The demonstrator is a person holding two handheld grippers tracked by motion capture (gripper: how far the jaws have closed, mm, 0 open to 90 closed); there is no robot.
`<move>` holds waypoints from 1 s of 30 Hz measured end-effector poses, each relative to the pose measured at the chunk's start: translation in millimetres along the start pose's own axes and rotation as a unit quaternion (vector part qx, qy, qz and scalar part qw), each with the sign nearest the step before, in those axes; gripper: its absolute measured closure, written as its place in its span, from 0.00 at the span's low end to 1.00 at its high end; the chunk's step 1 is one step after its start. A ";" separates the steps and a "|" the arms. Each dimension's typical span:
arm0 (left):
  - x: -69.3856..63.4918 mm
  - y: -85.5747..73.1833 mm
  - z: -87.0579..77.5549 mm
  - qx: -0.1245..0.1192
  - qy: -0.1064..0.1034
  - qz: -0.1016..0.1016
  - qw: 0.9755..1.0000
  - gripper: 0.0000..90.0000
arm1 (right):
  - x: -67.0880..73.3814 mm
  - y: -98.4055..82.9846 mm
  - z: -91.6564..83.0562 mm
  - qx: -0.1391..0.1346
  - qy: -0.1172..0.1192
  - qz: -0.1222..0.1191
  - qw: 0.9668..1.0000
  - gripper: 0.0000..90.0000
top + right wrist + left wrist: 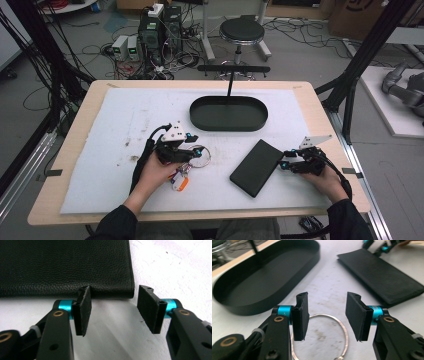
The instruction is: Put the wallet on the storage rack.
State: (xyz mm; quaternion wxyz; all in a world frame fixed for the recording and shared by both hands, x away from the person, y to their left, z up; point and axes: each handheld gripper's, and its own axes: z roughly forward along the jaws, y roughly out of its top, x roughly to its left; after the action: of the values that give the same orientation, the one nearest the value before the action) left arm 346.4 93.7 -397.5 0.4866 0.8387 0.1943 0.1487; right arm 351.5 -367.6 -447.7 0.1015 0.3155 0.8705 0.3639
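flanking wallet (256, 167) edge, right gripper (113, 308) jaws released; left gripper (327, 312) jaws released over ring (342, 330).

A white, stained mat (120, 125) covered most of a light wooden table (80, 112) at the centre of the frame. A black oval tray (228, 113) sat on the mat just above centre. Right of centre lay a flat black rectangular case (256, 167), tilted. The left gripper (192, 145), held in the person's left hand (157, 172), hovered left of centre over a thin metal ring (200, 156) with small orange-and-white keychain pieces (180, 181) below it. The right gripper (286, 160), in the right hand (327, 182), sat just beside the case's right edge. A black round stool (242, 31) stood on the floor at upper centre.
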 end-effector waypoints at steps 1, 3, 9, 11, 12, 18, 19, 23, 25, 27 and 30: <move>-1.6 0.5 1.2 0.000 -0.003 0.003 1.000 0.59 | 0.0 0.0 0.0 0.000 0.000 0.000 1.000 0.52; -6.9 2.4 4.7 -0.002 -0.017 0.010 1.000 0.59 | -0.7 0.0 0.4 -0.001 -0.002 0.003 1.000 0.49; -23.2 7.3 16.4 0.006 -0.055 0.039 0.998 0.58 | 0.6 0.4 1.0 -0.002 0.008 0.000 1.000 0.59; -30.8 8.7 21.7 0.012 -0.067 0.050 0.996 0.58 | 0.5 0.3 0.2 -0.001 0.007 0.002 1.000 0.66; -34.9 9.4 24.4 0.015 -0.073 0.055 0.996 0.57 | 0.3 0.3 -0.6 -0.001 0.002 0.003 1.000 0.71; -68.2 10.1 50.0 0.037 -0.120 0.109 0.986 0.57 | 1.9 1.4 -0.7 0.002 0.012 0.023 1.000 0.81; -68.2 10.1 50.0 0.037 -0.120 0.109 0.986 0.57 | 1.9 1.4 -0.7 0.002 0.012 0.023 1.000 0.81; -86.8 8.9 59.3 0.047 -0.147 0.159 0.975 0.56 | 4.6 4.7 1.5 0.007 0.027 0.042 0.999 0.85; -94.4 7.6 61.5 0.050 -0.149 0.185 0.970 0.56 | 7.3 7.1 3.3 0.009 0.031 0.042 0.999 0.85; -99.8 5.7 63.9 0.053 -0.150 0.201 0.966 0.56 | 8.9 8.2 4.7 0.009 0.034 0.043 0.998 0.85; -105.7 3.5 68.3 0.056 -0.149 0.229 0.960 0.56 | 9.8 9.1 5.9 0.010 0.040 0.047 0.998 0.85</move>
State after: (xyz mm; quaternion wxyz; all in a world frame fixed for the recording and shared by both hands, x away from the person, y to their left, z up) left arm 283.9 -9.5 -433.7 0.4149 0.8995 -0.0692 0.1184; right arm 350.6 -353.3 -445.0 0.0465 0.3420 0.8619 0.3715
